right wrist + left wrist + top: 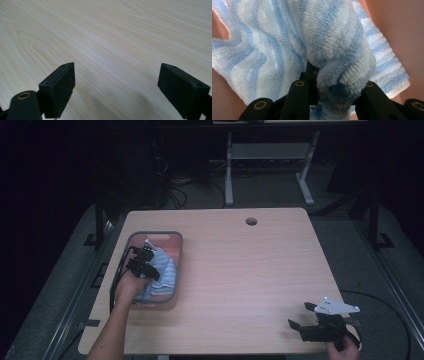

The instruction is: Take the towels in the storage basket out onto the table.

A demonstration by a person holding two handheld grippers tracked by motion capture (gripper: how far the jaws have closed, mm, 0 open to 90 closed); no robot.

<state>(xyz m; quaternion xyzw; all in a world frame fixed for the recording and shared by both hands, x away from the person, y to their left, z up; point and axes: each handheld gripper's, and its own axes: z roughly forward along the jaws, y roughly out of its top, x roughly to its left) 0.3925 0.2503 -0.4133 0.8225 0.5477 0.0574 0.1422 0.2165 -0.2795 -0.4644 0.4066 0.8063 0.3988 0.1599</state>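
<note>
Left gripper (145, 261) down inside the bin (178, 270), jaws clamped on a bunched fold of the blue-and-white striped towel (162, 270). In the left gripper view the towel (332, 50) bulges up between the two black jaws, its pinched wad pressed tight from both sides; the rest of the cloth spreads behind and to the left of the fold, ridged terry pile plainly visible.

Bin: shallow, rounded corners, grey rim, pinkish inside. Sits near the left edge of the worktop (240, 265), about midway between near and far edges. Contents: the towel, crumpled, lying over most of the bin floor; a small white corner of cloth shows at the far end. In the left gripper view the pinkish bin floor (392, 22) shows past the towel's edges on either side.

Right gripper (302, 316) at the near right corner of the worktop, well apart from bin and towel. Its jaws stand wide apart with nothing between them. The right gripper view looks across bare pale wood grain (107, 42) between the two black jaws. Grey three-cornered plate on top of this gripper.

Round cable hole (251, 221) near the far edge of the worktop, right of centre.
</note>
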